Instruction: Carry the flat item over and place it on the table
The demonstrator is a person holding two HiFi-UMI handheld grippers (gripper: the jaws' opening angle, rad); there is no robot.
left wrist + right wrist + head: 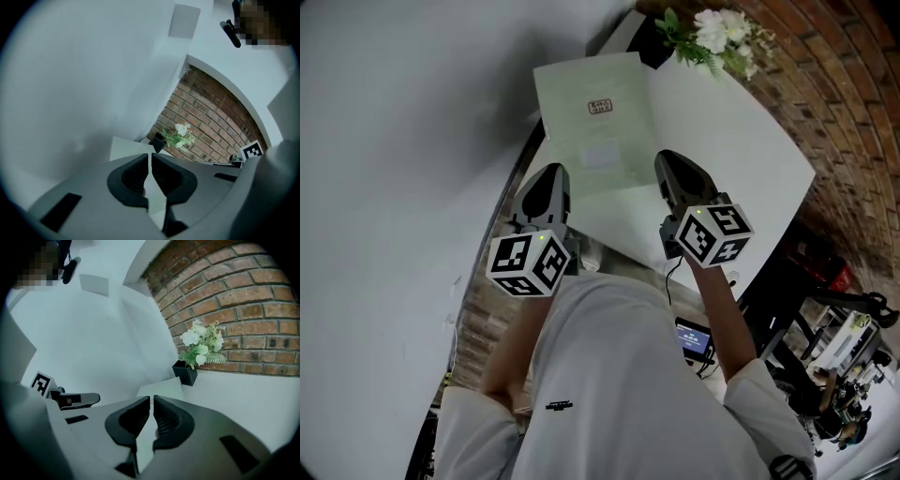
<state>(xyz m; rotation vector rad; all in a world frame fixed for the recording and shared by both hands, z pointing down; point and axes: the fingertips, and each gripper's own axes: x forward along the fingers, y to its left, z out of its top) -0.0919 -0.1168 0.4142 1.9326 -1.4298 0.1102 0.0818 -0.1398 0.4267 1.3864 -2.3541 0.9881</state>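
A pale green flat sheet (595,122) with a small red stamp spreads out ahead of me, over the left part of the white table (741,150). My left gripper (546,192) is shut on the sheet's near left edge. My right gripper (680,176) is shut on its near right edge. In the left gripper view the sheet (125,149) runs through the closed jaws of the left gripper (151,157). The right gripper view shows the sheet (161,389) pinched the same way in the right gripper (151,400). Whether the sheet touches the tabletop I cannot tell.
A black pot of white flowers (712,33) stands at the table's far corner against a brick wall (825,103); it also shows as the pot (178,136) and the pot (199,350). A white wall (394,141) runs along the left. Clutter and equipment (834,347) sit low right.
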